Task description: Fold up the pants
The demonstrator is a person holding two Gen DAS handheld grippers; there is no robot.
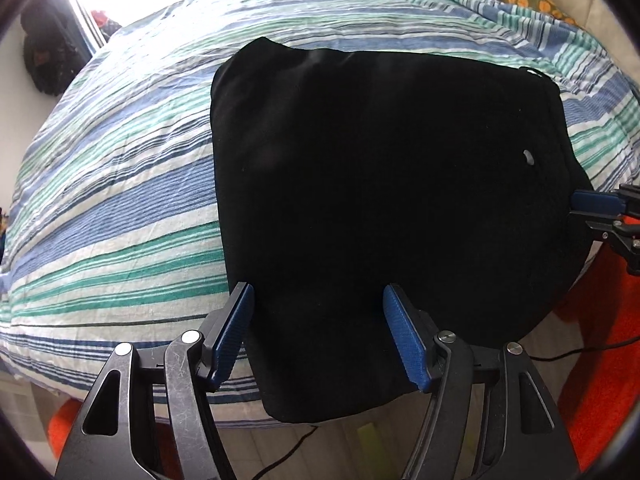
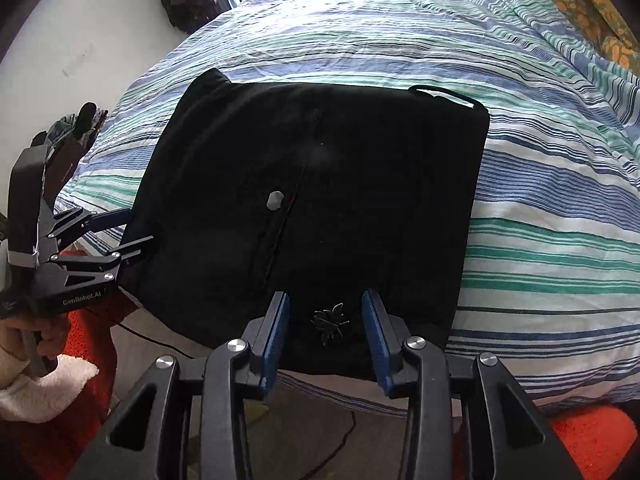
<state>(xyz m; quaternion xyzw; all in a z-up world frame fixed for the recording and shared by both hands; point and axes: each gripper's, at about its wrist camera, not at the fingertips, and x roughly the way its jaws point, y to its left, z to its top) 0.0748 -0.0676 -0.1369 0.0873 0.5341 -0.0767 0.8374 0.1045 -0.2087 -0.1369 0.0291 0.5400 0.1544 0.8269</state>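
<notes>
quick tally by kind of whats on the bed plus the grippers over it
black pants: 1
striped bedspread: 1
orange-patterned cloth, far corner: 1
grippers: 2, left gripper and right gripper
total: 5

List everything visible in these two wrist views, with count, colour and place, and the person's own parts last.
pants: one, black, folded into a rough square on the near side of the bed, near edge hanging over it.
button: one, grey, mid pants.
emblem: one, grey, near the pants' near edge.
bedspread: one, blue, green and white stripes, covering the bed.
patterned cloth: one, green with orange, far right corner.
rug: orange-red, on the floor below the bed.
cable: one, black, on the floor.
left gripper: black, blue pads, jaws open over the pants' near left edge.
right gripper: same, jaws open astride the emblem.
hand: holding the left gripper, white cuff.
</notes>
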